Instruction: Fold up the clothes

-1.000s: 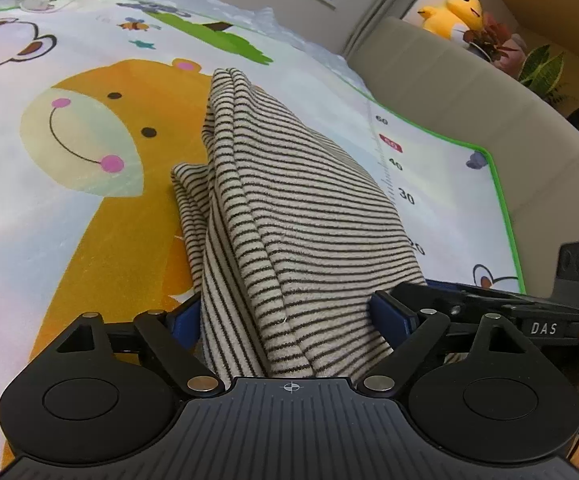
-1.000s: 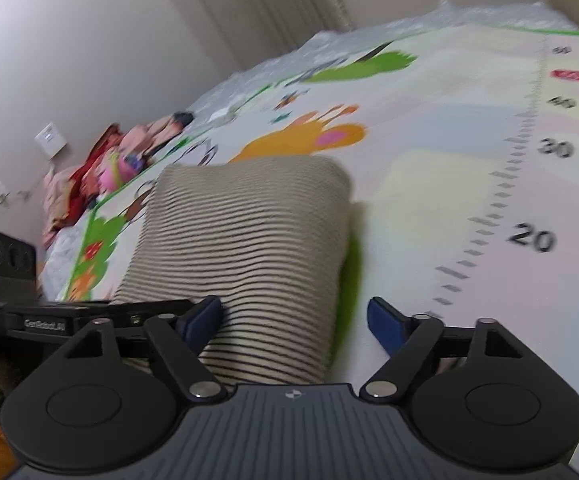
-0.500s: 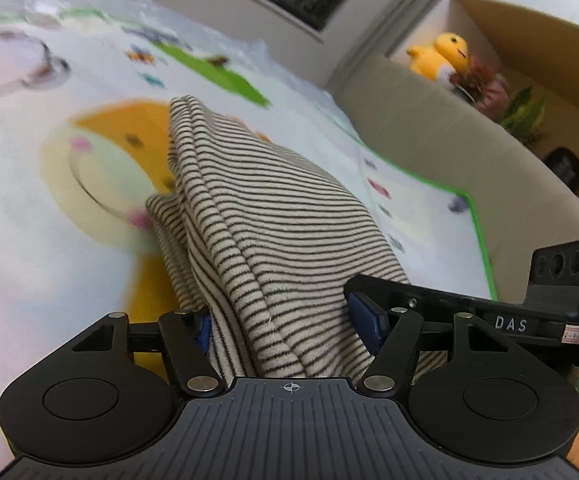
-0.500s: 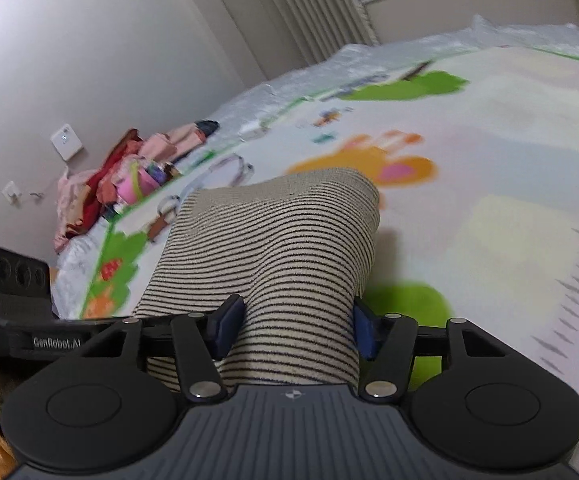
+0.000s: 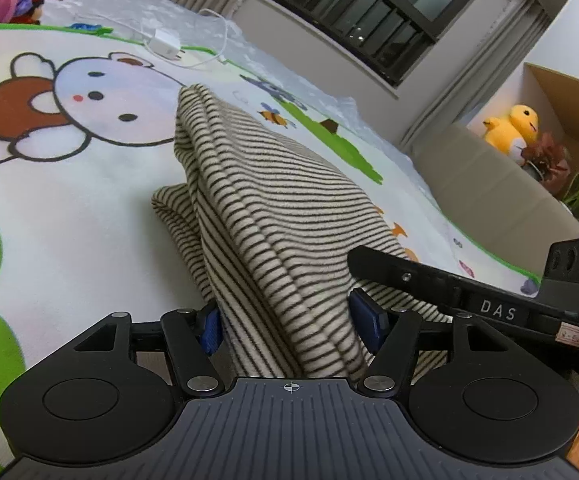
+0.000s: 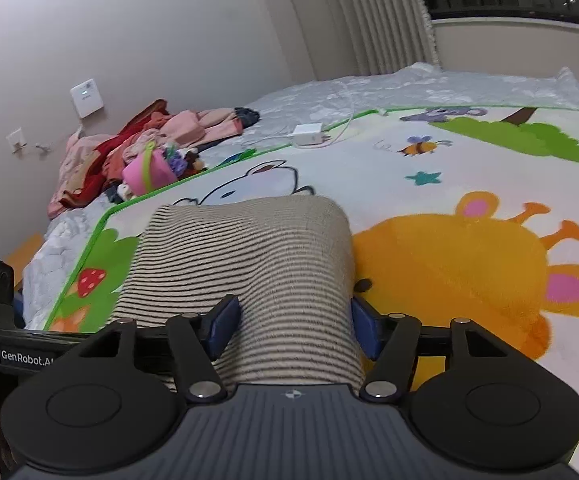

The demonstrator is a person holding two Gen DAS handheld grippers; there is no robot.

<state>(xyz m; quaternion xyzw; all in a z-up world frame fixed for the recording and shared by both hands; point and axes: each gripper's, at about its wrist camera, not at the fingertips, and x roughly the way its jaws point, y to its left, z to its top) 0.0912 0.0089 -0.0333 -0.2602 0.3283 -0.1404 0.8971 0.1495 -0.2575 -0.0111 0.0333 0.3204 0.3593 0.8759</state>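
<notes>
Two grippers, left [image 5: 285, 320] and right [image 6: 293, 324], each pinch the striped garment [image 5: 265, 216] mid-fold, lower centre, above the play mat [image 6: 429, 184]; next move likely lays it flat.

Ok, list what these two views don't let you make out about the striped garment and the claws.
- Left wrist view: the striped garment near edge, hidden behind the left claw body.
- Right wrist view: garment's far side, behind its own hump; right claw contact hidden by fabric.
- Both: garment type unclear, bunched.
</notes>
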